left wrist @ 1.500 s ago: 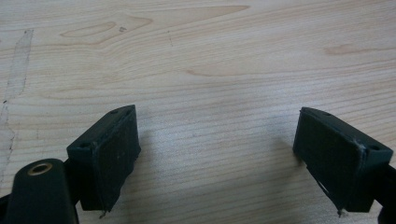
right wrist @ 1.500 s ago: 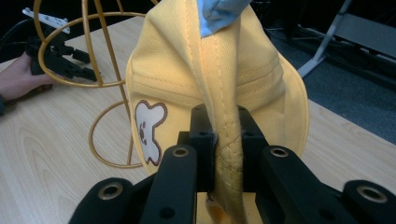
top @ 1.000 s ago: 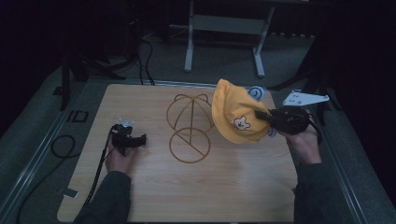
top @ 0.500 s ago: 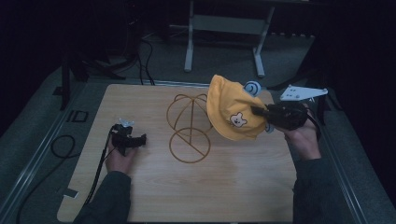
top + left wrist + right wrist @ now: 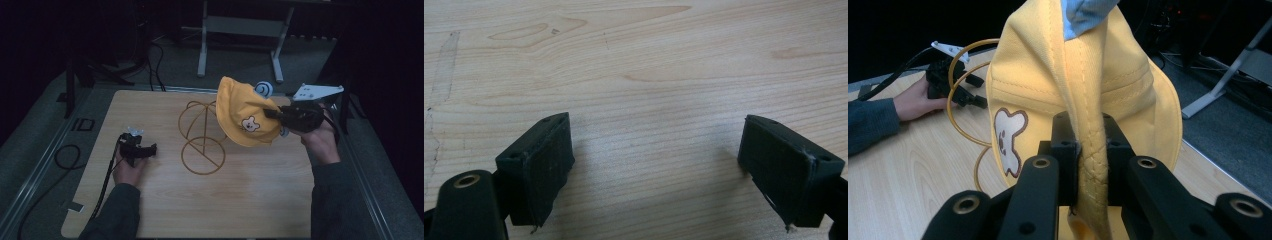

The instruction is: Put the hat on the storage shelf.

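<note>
We keep our left gripper [image 5: 150, 148] low beside our left hand [image 5: 127, 170], jaws spread wide with nothing between them. Our right gripper [image 5: 270, 113], raised in our right hand [image 5: 320, 142], points leftward, jaws clamped tight on cloth.

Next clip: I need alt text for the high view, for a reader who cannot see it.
The right tool, held in a person's hand, grips a yellow hat with a bear patch and lifts it beside a gold wire hat stand on a wooden table. At the left, the left tool rests open on the tabletop in the other hand.
</note>
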